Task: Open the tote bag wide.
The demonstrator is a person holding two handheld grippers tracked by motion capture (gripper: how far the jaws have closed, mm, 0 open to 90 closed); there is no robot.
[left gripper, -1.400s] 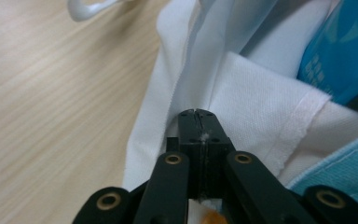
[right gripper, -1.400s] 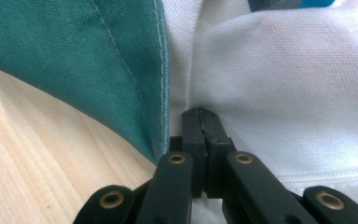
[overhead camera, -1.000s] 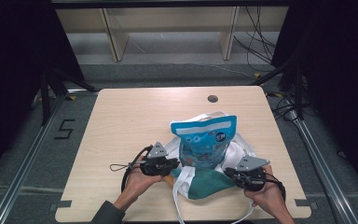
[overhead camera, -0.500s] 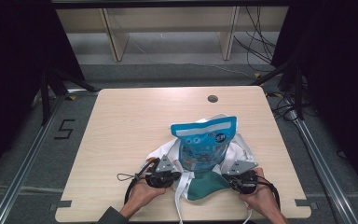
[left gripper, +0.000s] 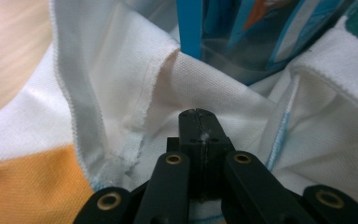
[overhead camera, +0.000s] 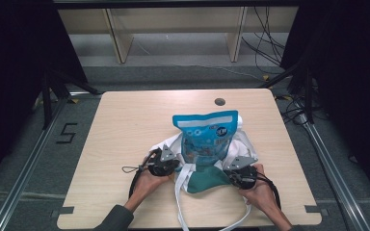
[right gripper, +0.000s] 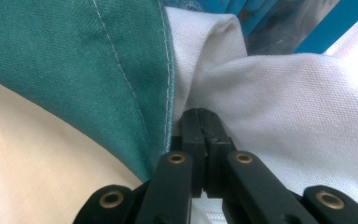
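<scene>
Fingers (left gripper: 199,135) on the left gripper (overhead camera: 163,162) are pressed tight together, and white fabric of the cloth bag (overhead camera: 207,173) bunches right at their tips; whether a fold is actually pinched between them cannot be told. Same story on the right gripper (overhead camera: 241,174): its fingers (right gripper: 204,140) sit together with no gap, tips at the seam where the teal panel meets the white cloth.

From the high view, the bag lies crumpled on the near half of the wooden surface (overhead camera: 125,120), between the two grippers. It is white with a teal-green patch facing the person, and the left gripper view shows an orange patch too (left gripper: 32,186). White straps (overhead camera: 180,202) trail off toward the near edge, one looping past it. A blue snack pouch (overhead camera: 206,137) stands out of the bag's mouth, its top fanned wide, its lower part sunk in the cloth.

Both hands come in from the bottom, the left hand (overhead camera: 147,185) and the right hand (overhead camera: 260,192), each just behind its gripper.

Room to move: the far half of the surface is bare wood apart from a small dark hole (overhead camera: 219,101) near the far edge. Left and right margins are open as well. On the near side the right hand sits close to the edge. Beyond the surface lie grey floor, metal rails and a wooden shelf frame (overhead camera: 173,29).
</scene>
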